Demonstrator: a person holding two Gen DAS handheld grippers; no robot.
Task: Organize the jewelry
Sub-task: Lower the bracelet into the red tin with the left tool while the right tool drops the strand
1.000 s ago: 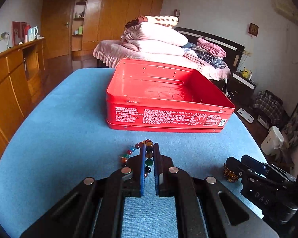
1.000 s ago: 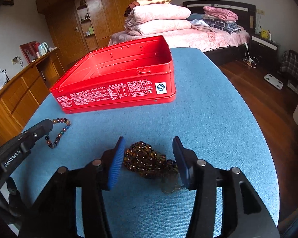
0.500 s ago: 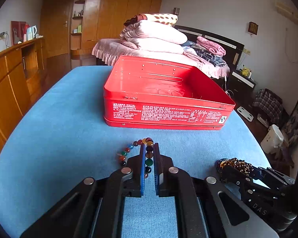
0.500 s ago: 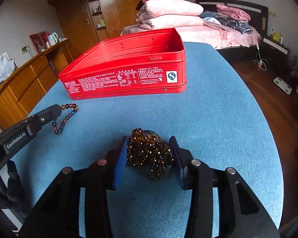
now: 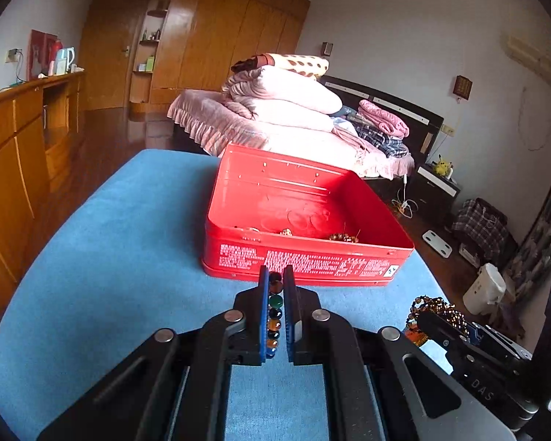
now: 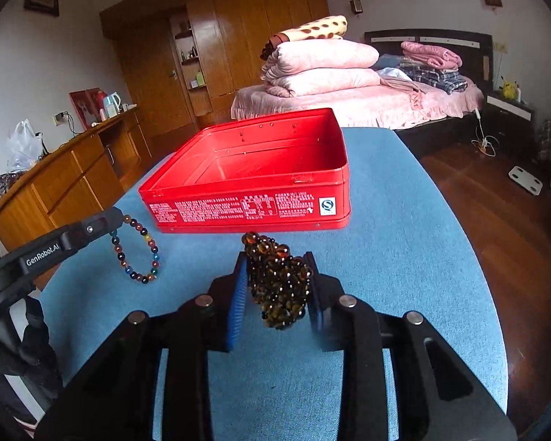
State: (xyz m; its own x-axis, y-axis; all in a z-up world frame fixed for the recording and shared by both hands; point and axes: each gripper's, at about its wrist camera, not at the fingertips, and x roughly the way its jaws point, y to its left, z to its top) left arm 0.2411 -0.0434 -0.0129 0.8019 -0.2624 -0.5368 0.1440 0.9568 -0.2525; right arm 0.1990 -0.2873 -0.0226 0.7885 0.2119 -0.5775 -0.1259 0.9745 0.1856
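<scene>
Left claw point(image 5: 276, 286) is clamped on the multicoloured round-bead bracelet point(image 6: 137, 250), right claw point(image 6: 277, 275), jaws just closing, squeezes the bunched amber-brown bead necklace point(image 6: 277, 279), both lifted above the blue cloth-covered tabletop point(image 6: 404, 242) before the open red rectangular metal tin point(image 6: 253, 180).

You see red tin point(image 6: 253, 183) with white print | blue tablecloth point(image 6: 404, 242) | multicoloured bead bracelet point(image 6: 137, 250) | brown-gold bead bundle point(image 6: 279, 279) | blue-padded black fingers point(image 6: 237, 301)

"GenRobot.AI" stands on the left hand-held gripper point(image 6: 117, 217), "DAS" on the right hand-held gripper point(image 5: 428, 318).
</scene>
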